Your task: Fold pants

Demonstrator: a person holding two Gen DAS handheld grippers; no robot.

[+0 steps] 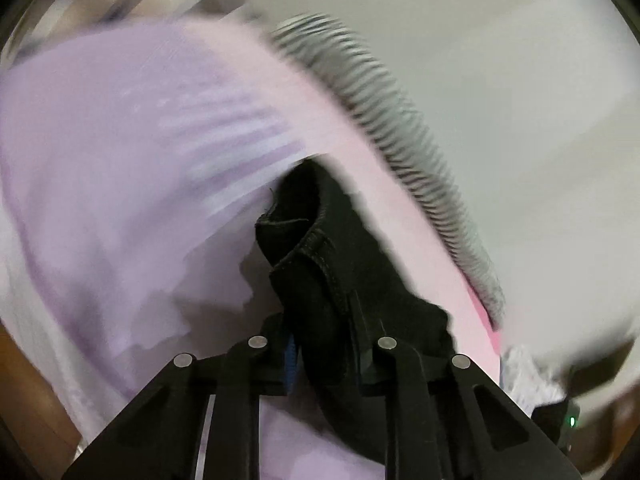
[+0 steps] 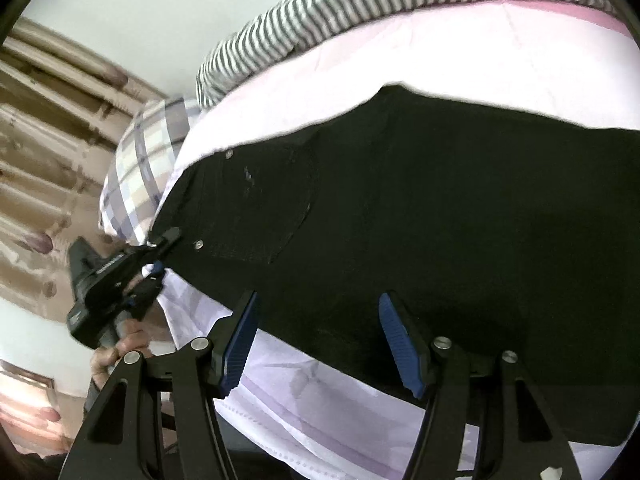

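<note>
Setting: pale wall behind a bed covered with a lilac sheet; brown carved woodwork shows at the left of the right wrist view.
Bedding: striped grey-and-white pillow lies along the far edge of the sheet, and a checked pillow sits beside it, at the sheet's left end.
Pants: black pants lie spread flat across the sheet, filling the middle of the right wrist view; small metal rivets show near the left edge.
Left gripper: left gripper is clamped on a bunched fold of the pants' cloth, which stands up between its fingers; the left wrist view is blurred around it. In the right wrist view it pinches the pants' left edge, with a hand on its grip.
Right gripper: right gripper hangs over the near edge of the pants with its blue pads apart, nothing between them.
</note>
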